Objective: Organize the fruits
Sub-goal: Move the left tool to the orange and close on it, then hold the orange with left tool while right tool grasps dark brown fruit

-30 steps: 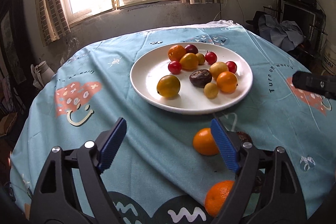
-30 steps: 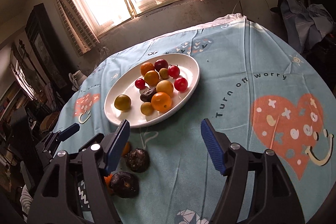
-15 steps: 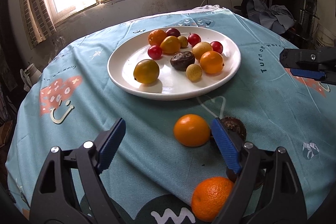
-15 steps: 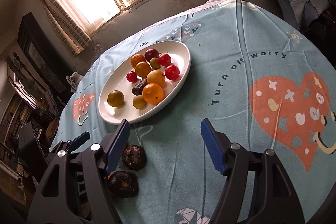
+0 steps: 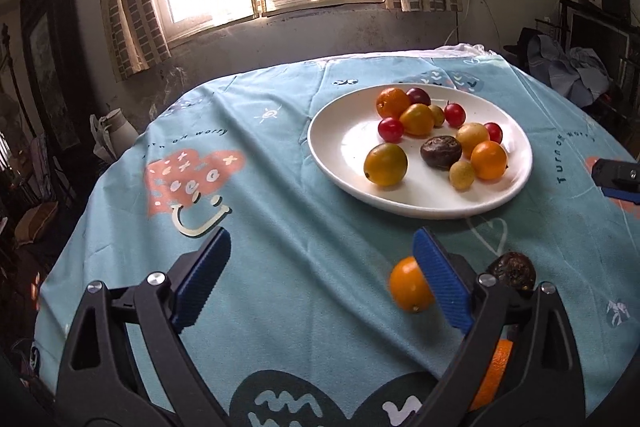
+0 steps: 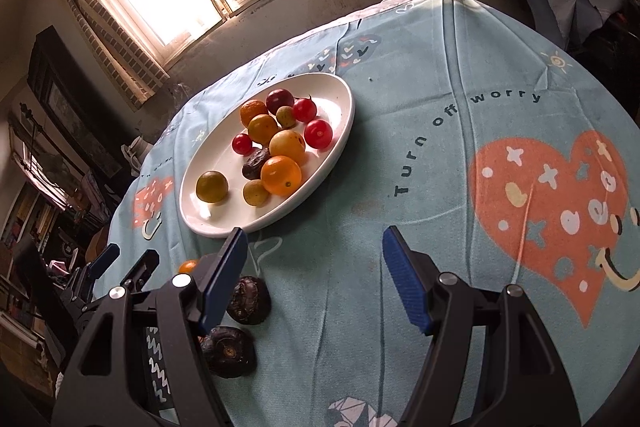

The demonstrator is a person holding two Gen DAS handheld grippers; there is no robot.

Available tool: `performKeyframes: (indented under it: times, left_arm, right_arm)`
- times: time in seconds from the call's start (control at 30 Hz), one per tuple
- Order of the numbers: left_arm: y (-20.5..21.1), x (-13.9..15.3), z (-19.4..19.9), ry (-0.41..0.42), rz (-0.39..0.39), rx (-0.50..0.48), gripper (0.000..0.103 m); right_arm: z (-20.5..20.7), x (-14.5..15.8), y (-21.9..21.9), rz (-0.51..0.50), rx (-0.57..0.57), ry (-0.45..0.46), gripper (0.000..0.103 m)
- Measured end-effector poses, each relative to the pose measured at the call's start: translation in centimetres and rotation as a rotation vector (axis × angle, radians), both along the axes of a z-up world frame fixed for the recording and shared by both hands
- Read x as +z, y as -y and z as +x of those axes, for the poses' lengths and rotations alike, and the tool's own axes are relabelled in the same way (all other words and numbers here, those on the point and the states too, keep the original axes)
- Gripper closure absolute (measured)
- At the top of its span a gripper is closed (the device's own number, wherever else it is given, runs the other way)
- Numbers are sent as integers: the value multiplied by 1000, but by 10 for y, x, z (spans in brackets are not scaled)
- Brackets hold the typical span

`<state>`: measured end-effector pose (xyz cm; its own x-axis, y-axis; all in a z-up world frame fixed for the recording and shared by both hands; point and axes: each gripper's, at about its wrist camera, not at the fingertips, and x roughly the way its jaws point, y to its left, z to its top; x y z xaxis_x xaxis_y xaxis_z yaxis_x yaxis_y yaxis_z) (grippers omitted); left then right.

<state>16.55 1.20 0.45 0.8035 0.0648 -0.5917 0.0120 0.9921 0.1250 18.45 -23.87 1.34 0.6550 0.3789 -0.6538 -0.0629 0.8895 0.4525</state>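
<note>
White plate point(image 6: 336, 147) of fruits on blue tablecloth point(image 6: 460, 163)

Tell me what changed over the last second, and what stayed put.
The left gripper swung leftward, so the plate and the loose orange now sit further right in its view. Its jaws have just been opening, with nothing between them. Nothing was picked up or released. The right gripper stays open and empty, and the plate's fruit and the dark fruits on the cloth lie as before.

The left black two-finger gripper with blue ribbed pads point(image 5: 320, 275) tilts downward, its jaws just widened and empty. The matching right gripper point(image 6: 314, 277) tilts downward too, jaws apart, gripping nothing.
</note>
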Motion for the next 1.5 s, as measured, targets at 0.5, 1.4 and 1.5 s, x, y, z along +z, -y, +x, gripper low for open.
performKeyframes:
  times: [0.5, 1.4, 1.5]
  left_arm:
    - [44, -24, -9, -56, 73, -227, 13]
    - [9, -33, 16, -196, -144, -178, 67]
    - [-5, -18, 11, -133, -133, -102, 67]
  right_arm:
    - [0, -1, -4, -15, 3, -5, 33]
    - [-1, -8, -20, -44, 69, -13, 33]
    - [-3, -8, -33, -67, 127, 0, 33]
